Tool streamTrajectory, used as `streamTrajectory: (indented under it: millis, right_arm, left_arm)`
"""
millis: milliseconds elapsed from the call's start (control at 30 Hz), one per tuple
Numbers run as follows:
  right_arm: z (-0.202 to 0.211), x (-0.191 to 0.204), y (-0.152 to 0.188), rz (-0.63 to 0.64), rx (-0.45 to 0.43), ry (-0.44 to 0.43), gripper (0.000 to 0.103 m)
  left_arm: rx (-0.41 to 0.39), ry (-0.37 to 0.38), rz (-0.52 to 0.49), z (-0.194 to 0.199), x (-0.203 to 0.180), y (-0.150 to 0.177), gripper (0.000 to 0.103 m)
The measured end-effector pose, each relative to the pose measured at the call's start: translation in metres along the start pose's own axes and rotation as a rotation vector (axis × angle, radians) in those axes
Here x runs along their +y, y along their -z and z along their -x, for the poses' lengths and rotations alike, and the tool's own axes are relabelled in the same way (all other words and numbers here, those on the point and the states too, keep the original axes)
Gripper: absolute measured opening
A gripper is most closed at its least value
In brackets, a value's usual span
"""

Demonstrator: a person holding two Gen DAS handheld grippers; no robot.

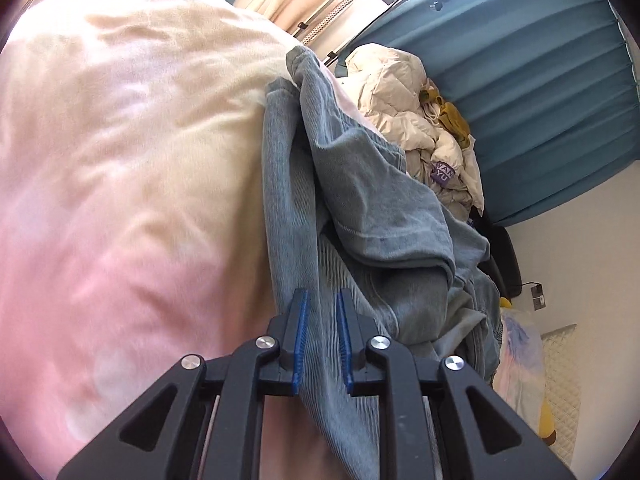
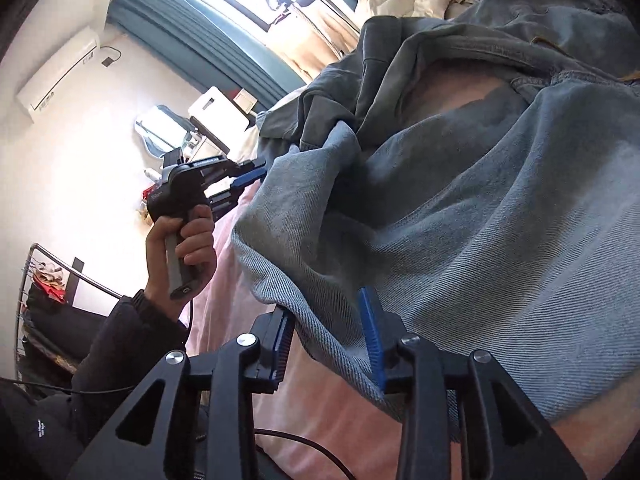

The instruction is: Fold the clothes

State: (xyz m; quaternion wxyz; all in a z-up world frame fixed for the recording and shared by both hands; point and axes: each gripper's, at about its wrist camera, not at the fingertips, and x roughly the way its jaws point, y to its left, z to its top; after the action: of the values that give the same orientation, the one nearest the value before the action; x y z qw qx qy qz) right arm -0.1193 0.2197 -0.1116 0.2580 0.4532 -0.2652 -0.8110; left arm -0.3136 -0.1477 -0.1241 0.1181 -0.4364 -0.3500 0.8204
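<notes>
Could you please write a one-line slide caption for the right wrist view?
Right tool straddles the hem of blue denim jeans on a pink blanket; left tool reaches their far edge.

the jeans [image 2: 500, 240] are matt, twill-ribbed denim; the pink blanket [image 1: 120, 200] is soft fleece; the gripper fingers [image 1: 301, 332] have ridged blue pads.

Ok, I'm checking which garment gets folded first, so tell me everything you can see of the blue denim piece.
The denim garment is faded light blue, twill-woven, with stitched hems and seams; it looks like jeans. It lies crumpled and bunched on the pink blanket, in front of a cream puffer jacket. A strip of it runs between the blue pads of the left claw, which looks closed on it. Its lower hem passes through the right claw, whose pads stand apart. None of it is folded yet.
</notes>
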Motion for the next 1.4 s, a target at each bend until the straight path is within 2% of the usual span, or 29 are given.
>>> streamTrajectory:
  millis: [133, 200, 333, 433, 533, 567, 600, 767, 900, 933, 967, 1067, 1100, 1167, 1267, 1400]
  right_arm:
    - [-0.014, -0.007, -0.001, -0.019, 0.041, -0.006, 0.032]
    - [-0.016, -0.011, -0.001, -0.039, 0.047, -0.014, 0.032]
    - [-0.021, -0.018, -0.002, -0.079, 0.06, -0.03, 0.032]
    - [-0.025, -0.024, -0.003, -0.109, 0.069, -0.042, 0.032]
    - [-0.028, -0.029, -0.002, -0.136, 0.08, -0.051, 0.032]
    - [-0.029, -0.03, -0.001, -0.143, 0.084, -0.052, 0.033]
    - [-0.028, -0.033, 0.001, -0.151, 0.086, -0.054, 0.033]
    - [-0.02, -0.044, 0.009, -0.198, 0.089, -0.078, 0.033]
    - [-0.019, -0.044, 0.008, -0.21, 0.09, -0.083, 0.033]
    - [-0.021, -0.04, 0.006, -0.21, 0.09, -0.083, 0.033]
    - [-0.021, -0.04, 0.006, -0.208, 0.09, -0.083, 0.033]
    - [-0.013, -0.045, 0.01, -0.198, 0.087, -0.082, 0.033]
    - [-0.014, -0.046, 0.01, -0.198, 0.087, -0.079, 0.033]
    - [-0.015, -0.047, 0.01, -0.196, 0.088, -0.073, 0.033]
    - [-0.013, -0.048, 0.01, -0.183, 0.083, -0.055, 0.033]
    - [-0.012, -0.045, 0.01, -0.163, 0.074, -0.026, 0.033]
  left_arm:
    - [-0.012, 0.002, 0.019, -0.019, 0.012, -0.023, 0.014]
    - [-0.001, -0.021, 0.022, -0.027, 0.015, -0.031, 0.014]
    - [-0.034, -0.061, -0.029, -0.021, 0.008, -0.039, 0.014]
    - [-0.06, -0.079, -0.021, -0.011, 0.007, -0.044, 0.015]
    - [-0.084, -0.097, -0.004, -0.002, 0.009, -0.048, 0.032]
    - [-0.079, -0.108, 0.0, -0.002, 0.012, -0.049, 0.046]
    - [-0.069, -0.111, 0.01, -0.002, 0.016, -0.05, 0.047]
    - [-0.041, -0.057, 0.068, -0.007, 0.033, -0.049, 0.047]
    - [-0.021, 0.08, 0.094, -0.02, 0.036, -0.051, 0.047]
    - [-0.017, 0.094, 0.095, -0.025, 0.035, -0.051, 0.047]
    - [-0.022, 0.092, 0.088, -0.028, 0.032, -0.051, 0.046]
    - [-0.047, 0.102, 0.076, -0.031, 0.024, -0.051, 0.031]
    - [-0.063, 0.107, 0.075, -0.029, 0.021, -0.05, 0.024]
    - [-0.104, 0.102, 0.07, -0.02, 0.015, -0.046, 0.002]
    - [-0.15, 0.109, 0.074, 0.002, 0.012, -0.04, 0.001]
    - [-0.234, 0.132, 0.108, 0.055, 0.011, -0.024, 0.001]
